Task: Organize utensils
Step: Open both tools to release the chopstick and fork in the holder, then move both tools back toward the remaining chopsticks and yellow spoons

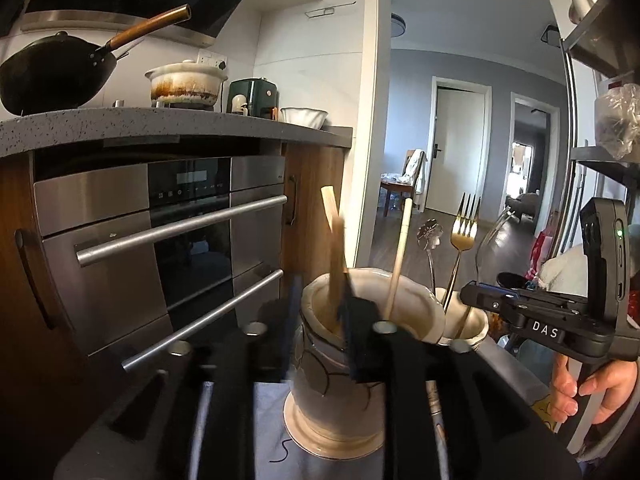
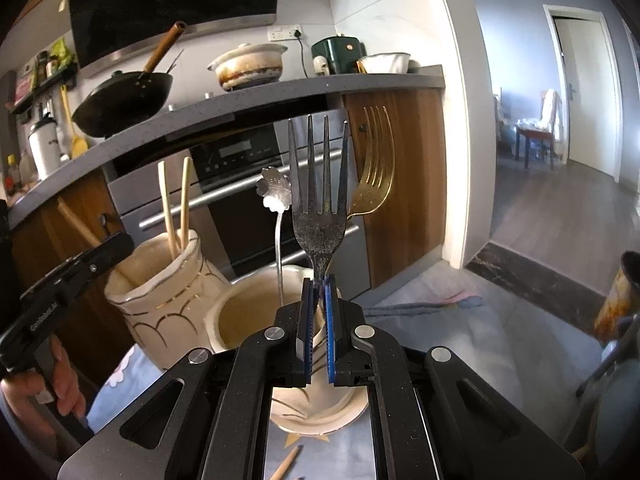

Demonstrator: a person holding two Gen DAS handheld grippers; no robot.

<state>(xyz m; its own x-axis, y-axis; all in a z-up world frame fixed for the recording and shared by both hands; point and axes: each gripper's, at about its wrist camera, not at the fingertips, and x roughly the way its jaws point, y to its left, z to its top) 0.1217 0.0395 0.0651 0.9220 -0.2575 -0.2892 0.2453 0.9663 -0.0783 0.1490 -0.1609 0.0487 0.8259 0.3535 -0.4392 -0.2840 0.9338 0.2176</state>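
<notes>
In the left wrist view, my left gripper (image 1: 326,316) stands open over the mouth of a tall cream vase (image 1: 332,380). A blurred wooden chopstick (image 1: 337,248) stands in the vase between the jaws, close to the right pad and clear of the left one. A pale chopstick (image 1: 400,256) leans in the same vase. In the right wrist view, my right gripper (image 2: 319,286) is shut on the neck of a silver fork (image 2: 318,200), tines up, above a short cream cup (image 2: 244,320). That cup holds a gold fork (image 2: 376,176) and a flower-handled spoon (image 2: 274,188).
The vase and cup stand on a pale blue cloth (image 2: 440,340). A loose wooden stick (image 2: 286,464) lies near its front. A steel oven (image 1: 160,248) and a grey counter (image 1: 160,128) with a black wok (image 1: 52,76) are behind. A mug (image 2: 616,300) stands at the right.
</notes>
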